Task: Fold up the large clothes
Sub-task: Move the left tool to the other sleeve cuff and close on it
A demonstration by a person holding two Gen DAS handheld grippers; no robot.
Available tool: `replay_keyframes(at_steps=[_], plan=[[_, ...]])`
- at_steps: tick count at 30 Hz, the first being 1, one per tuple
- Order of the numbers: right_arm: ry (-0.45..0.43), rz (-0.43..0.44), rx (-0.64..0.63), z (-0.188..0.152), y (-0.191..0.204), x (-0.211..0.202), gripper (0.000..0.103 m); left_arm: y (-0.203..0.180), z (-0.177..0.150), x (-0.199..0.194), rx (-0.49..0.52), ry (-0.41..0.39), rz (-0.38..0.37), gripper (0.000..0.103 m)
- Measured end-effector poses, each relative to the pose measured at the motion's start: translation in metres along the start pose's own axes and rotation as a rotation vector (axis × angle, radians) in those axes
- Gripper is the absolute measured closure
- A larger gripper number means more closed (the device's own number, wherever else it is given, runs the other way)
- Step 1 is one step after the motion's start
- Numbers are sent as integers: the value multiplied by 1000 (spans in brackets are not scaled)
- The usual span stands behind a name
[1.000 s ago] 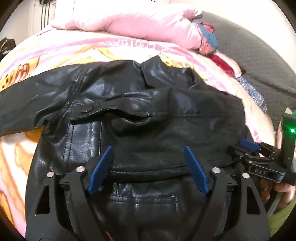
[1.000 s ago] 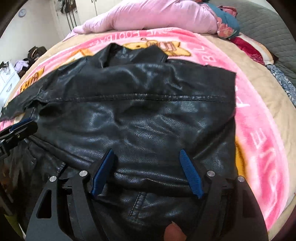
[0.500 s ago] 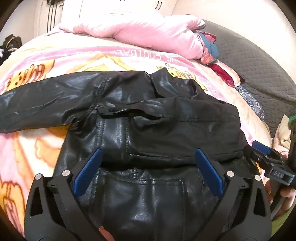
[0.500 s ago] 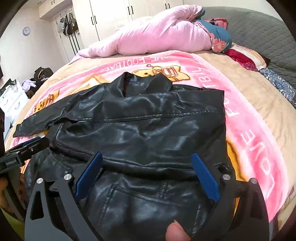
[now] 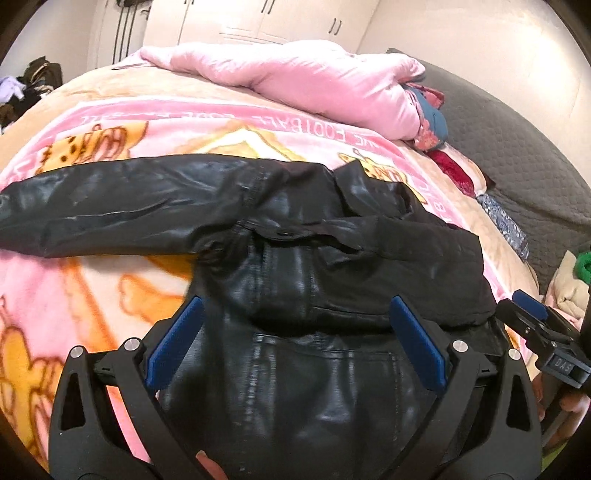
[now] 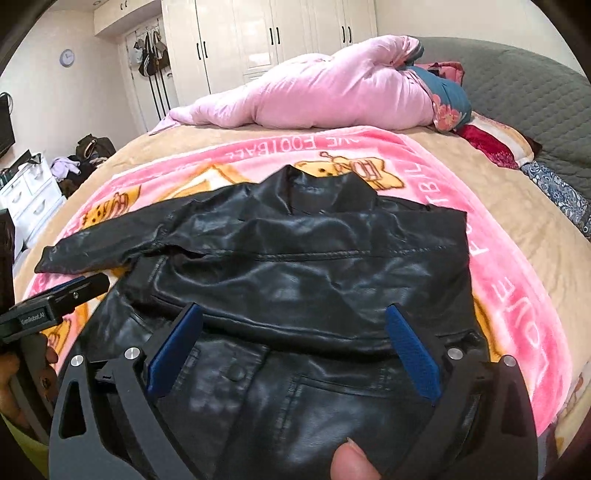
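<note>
A black leather jacket (image 5: pixel 303 266) (image 6: pixel 303 266) lies on the pink cartoon blanket (image 5: pixel 92 280) (image 6: pixel 517 295), collar away from me. Its right side is folded over the body; the other sleeve (image 5: pixel 110 206) (image 6: pixel 110 240) stretches out flat to the left. My left gripper (image 5: pixel 295 314) hovers open above the jacket's lower hem, nothing between its blue pads. My right gripper (image 6: pixel 293 321) is likewise open over the hem, a little above the cloth. Each gripper shows at the edge of the other's view, the right one (image 5: pixel 535 325) and the left one (image 6: pixel 55 302).
A pink duvet (image 6: pixel 325 92) and pillows (image 6: pixel 450 99) are piled at the head of the bed. A grey quilted cover (image 5: pixel 517 155) lies to the right. White wardrobes (image 6: pixel 258 33), a white drawer unit (image 6: pixel 29 192) and bags stand beyond the bed.
Both grippers have pulled back and up from the jacket and their jaws have spread wider. The folded jacket stays where it lay.
</note>
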State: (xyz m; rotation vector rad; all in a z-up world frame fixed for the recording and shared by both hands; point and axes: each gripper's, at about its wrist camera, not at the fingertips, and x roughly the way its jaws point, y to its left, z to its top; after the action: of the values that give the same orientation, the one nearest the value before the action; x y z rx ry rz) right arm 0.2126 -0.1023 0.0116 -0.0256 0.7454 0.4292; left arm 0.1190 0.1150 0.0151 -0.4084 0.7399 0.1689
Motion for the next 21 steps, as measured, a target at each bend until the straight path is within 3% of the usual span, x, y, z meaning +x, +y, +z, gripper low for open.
replay_keyframes(at_steps=[21], plan=[[-54, 28, -72, 20, 95, 5, 4, 96, 1, -35, -133, -71, 83, 9]])
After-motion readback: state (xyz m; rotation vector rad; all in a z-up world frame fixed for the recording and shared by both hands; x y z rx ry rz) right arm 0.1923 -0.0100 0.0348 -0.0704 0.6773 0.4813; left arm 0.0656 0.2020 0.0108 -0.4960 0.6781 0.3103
